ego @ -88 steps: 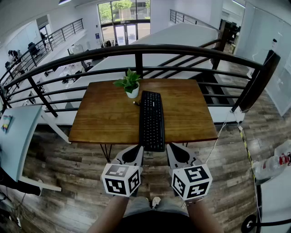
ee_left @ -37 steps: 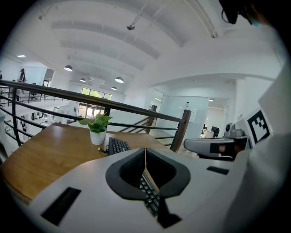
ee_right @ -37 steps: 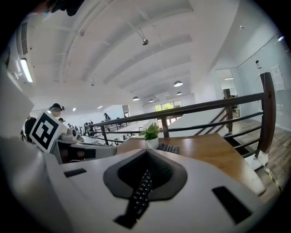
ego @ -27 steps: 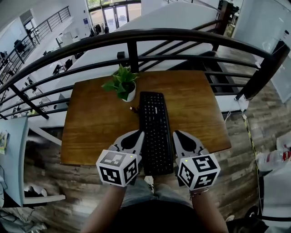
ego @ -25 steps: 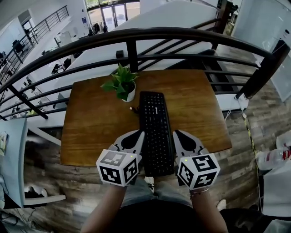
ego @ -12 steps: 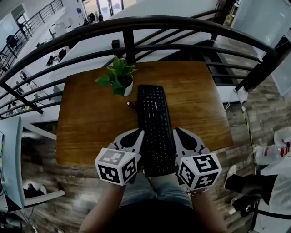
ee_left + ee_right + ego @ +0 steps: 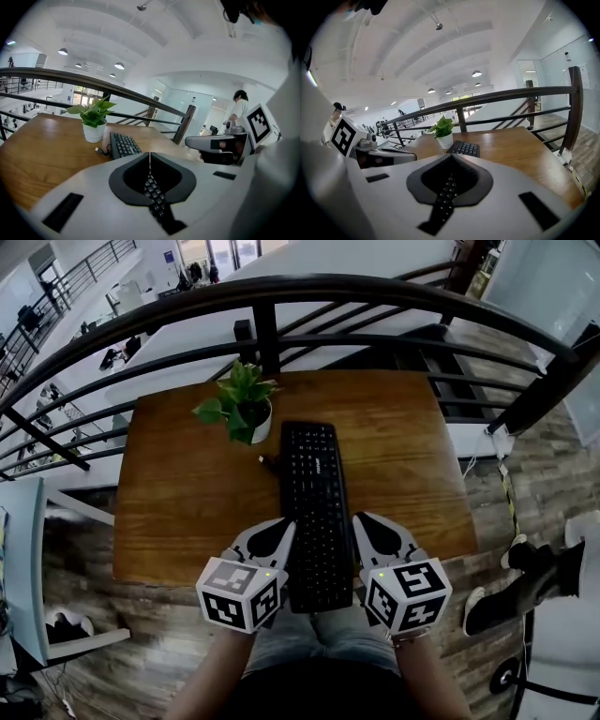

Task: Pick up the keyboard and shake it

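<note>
A black keyboard (image 7: 314,507) lies lengthwise on the wooden table (image 7: 187,493), its near end jutting over the front edge. My left gripper (image 7: 286,525) is shut and empty, close along the keyboard's left side near that end. On the keyboard's right side my right gripper (image 7: 357,519) is likewise shut and empty. Whether either one touches the keyboard I cannot tell. The left gripper view has the closed tips (image 7: 150,153) above the keyboard (image 7: 123,144). In the right gripper view the shut jaws (image 7: 451,155) point along the keyboard (image 7: 465,148).
A potted plant (image 7: 242,407) stands at the keyboard's far left corner, with a cable plug (image 7: 265,462) beside it. A black railing (image 7: 281,296) runs behind the table. On the floor at the right are a person's legs and shoes (image 7: 525,582).
Both grippers have come forward from in front of the table edge to flank the keyboard's near end, sinking slightly over the last second. A person's legs have come into view at the right.
</note>
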Demonstrator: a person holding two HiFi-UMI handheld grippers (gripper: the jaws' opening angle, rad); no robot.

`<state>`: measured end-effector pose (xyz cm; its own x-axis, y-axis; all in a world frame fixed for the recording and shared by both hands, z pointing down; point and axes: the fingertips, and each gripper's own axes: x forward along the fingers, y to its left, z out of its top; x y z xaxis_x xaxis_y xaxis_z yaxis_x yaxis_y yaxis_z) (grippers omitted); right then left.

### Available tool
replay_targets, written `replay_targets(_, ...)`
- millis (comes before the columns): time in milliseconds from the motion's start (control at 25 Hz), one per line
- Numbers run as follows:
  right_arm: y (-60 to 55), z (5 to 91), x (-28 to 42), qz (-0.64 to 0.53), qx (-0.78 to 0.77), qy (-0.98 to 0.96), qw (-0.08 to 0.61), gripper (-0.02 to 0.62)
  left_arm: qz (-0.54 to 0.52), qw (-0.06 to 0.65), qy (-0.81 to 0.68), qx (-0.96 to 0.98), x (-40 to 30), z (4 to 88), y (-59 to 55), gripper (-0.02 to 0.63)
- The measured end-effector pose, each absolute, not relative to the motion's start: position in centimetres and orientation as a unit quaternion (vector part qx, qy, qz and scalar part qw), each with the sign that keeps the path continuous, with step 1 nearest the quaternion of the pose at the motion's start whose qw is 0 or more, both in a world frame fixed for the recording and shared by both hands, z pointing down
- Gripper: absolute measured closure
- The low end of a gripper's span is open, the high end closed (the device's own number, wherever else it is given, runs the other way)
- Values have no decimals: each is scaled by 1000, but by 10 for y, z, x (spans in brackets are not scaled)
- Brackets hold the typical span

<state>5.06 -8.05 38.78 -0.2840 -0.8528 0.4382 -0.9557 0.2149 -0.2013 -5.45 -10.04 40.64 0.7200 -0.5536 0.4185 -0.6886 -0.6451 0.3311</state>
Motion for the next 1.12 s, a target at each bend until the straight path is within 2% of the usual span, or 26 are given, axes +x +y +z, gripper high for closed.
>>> replay_targets(360, -75, 416, 60, 252, 562, -776, 135, 568, 111, 263, -331, 900, -59, 412, -85, 586)
replay_targets(520, -72, 423, 61, 261, 560, -775, 138, 568, 134, 275, -330, 893, -66, 428, -73, 586)
replay_targets(760, -66, 437, 60, 276, 561, -769, 138, 568, 119, 358, -301, 876, -74, 450, -51, 586)
replay_targets(1000, -61, 448, 62, 285, 564, -763, 138, 568, 143, 390, -293, 861, -86, 475, -31, 584)
replay_targets(1040, -60, 449, 63, 287, 565, -761, 139, 569, 144, 401, -291, 857, -88, 479, -27, 577)
replay_targets(1120, -57, 452, 64, 290, 566, -759, 142, 568, 147, 426, -285, 846, -90, 488, -18, 510)
